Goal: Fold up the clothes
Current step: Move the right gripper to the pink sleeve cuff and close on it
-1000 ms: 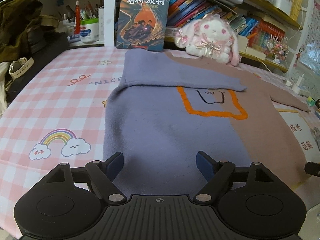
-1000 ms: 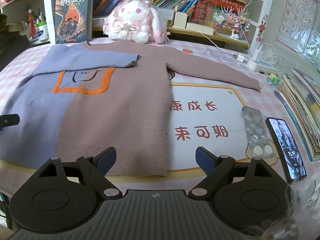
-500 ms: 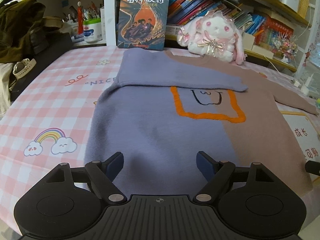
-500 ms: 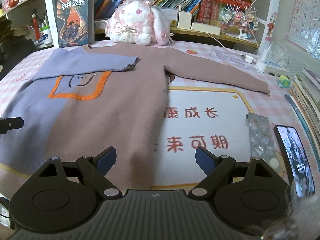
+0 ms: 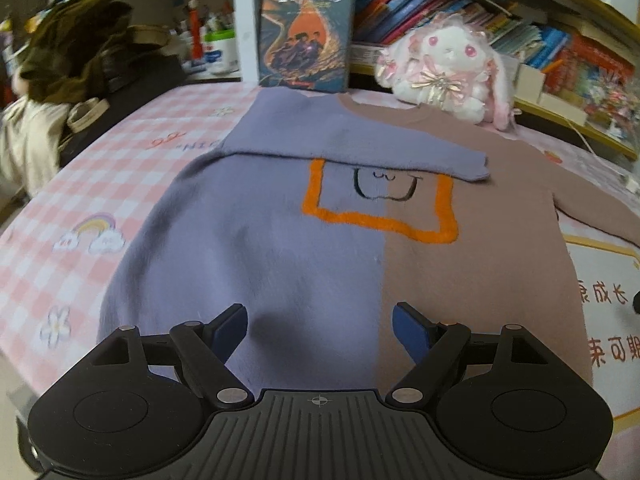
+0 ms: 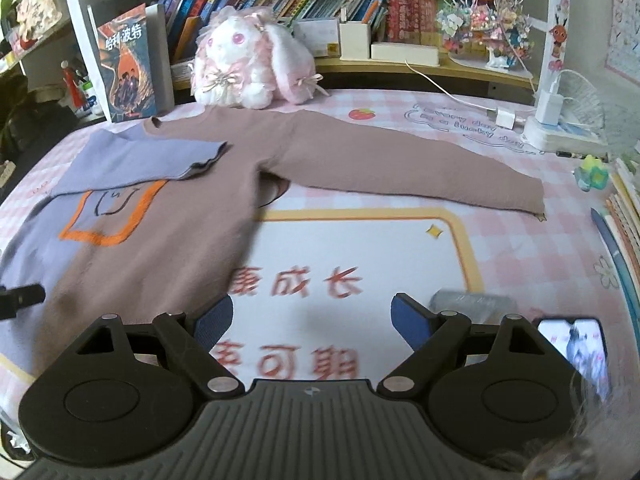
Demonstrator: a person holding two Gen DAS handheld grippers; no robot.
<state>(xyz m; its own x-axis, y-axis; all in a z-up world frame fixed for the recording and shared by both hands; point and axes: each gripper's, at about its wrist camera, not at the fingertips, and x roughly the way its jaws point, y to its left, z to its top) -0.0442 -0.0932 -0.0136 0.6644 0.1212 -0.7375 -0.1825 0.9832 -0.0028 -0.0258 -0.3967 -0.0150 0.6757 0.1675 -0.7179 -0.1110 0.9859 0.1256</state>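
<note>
Sweater [image 5: 320,240] lies flat on pink checked tablecloth [image 5: 80,184], purple half left, brown half right; purple sleeve [image 5: 352,148] folded across chest, brown sleeve [image 6: 400,160] stretched out toward right. Left gripper [image 5: 319,326] above hem area, fingers spread wide, nothing between pads, no contact seen. Right gripper [image 6: 312,316] over printed mat [image 6: 360,248] beside sweater's right edge, fingers apart, empty. Plush rabbit [image 6: 244,68] behind collar.
</note>
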